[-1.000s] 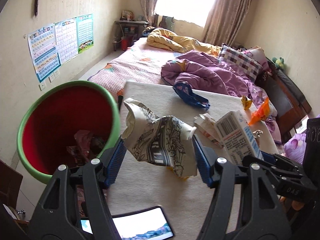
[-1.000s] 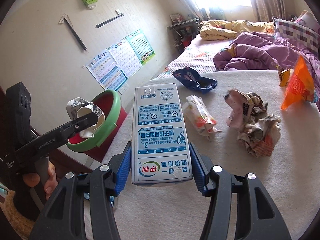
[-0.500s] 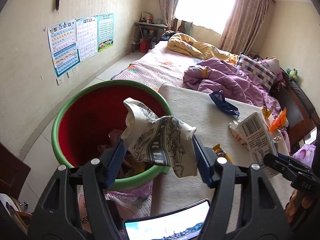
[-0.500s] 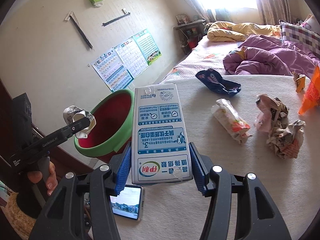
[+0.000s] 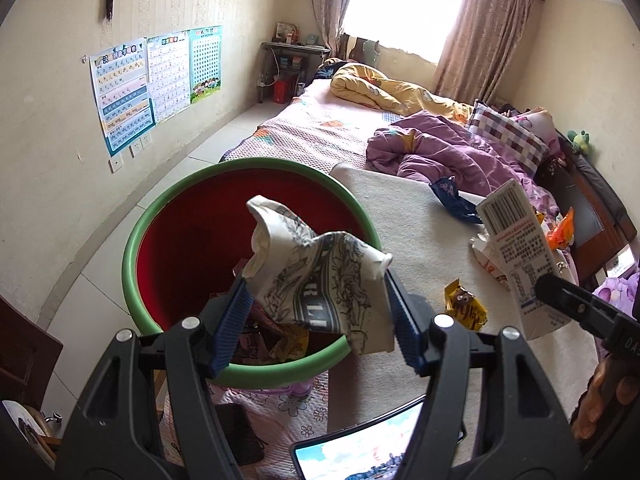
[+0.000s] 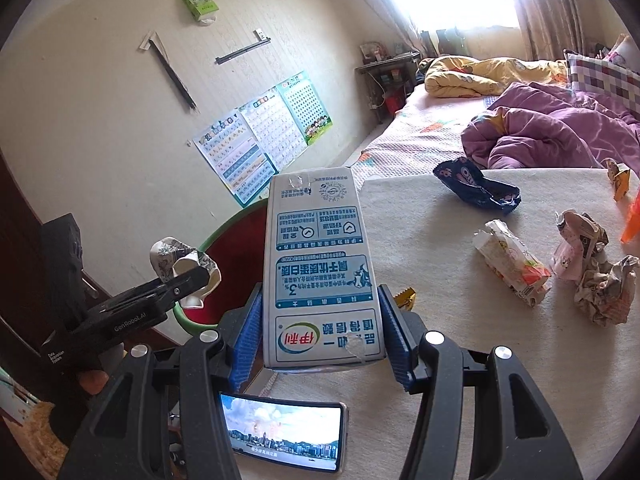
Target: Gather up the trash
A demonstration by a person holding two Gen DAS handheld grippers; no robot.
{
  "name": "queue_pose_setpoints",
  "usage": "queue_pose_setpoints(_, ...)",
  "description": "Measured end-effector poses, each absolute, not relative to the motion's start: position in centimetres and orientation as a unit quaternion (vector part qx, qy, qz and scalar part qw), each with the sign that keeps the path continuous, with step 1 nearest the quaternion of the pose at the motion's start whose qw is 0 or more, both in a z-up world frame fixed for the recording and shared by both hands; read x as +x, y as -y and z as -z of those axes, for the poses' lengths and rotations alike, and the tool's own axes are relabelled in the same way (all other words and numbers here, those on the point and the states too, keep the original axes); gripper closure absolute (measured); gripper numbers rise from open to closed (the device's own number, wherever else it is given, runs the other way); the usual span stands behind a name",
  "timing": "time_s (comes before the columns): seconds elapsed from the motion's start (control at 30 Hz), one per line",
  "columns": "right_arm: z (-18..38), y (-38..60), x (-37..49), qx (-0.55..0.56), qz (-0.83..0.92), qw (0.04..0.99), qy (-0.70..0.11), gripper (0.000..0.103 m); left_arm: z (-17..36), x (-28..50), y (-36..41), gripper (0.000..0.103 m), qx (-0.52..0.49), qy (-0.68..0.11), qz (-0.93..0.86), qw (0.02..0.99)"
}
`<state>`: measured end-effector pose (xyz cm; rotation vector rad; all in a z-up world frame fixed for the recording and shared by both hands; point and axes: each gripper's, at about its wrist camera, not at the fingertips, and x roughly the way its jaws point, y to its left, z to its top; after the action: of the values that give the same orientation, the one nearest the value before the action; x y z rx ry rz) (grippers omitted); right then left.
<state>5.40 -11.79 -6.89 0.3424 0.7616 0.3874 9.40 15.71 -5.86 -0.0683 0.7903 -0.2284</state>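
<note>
The left wrist view looks steeply down, close over a green-rimmed red plastic bin (image 5: 208,240) at frame centre. The right wrist view faces down across the cream cloth-covered table (image 6: 460,360), bin (image 6: 236,240) at centre left. Both share the bin, table, and lit phone (image 5: 360,448) (image 6: 284,432) at bottom.

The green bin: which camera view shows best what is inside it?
The left wrist view: it looks into the green bin, showing its red inside and wrappers at the bottom. In the right wrist view the milk carton and crumpled paper cup hide most of it.
</note>
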Motion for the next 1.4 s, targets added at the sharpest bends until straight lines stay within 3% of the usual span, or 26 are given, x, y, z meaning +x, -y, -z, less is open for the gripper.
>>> queue_pose_setpoints(1.4, 8.1, 3.9, 10.5, 0.142, -0.210, 0.886, -0.389, 0.050, 8.3, 13.2, -20.1, 0.041, -0.028, -0.407, 0.107, 0.907)
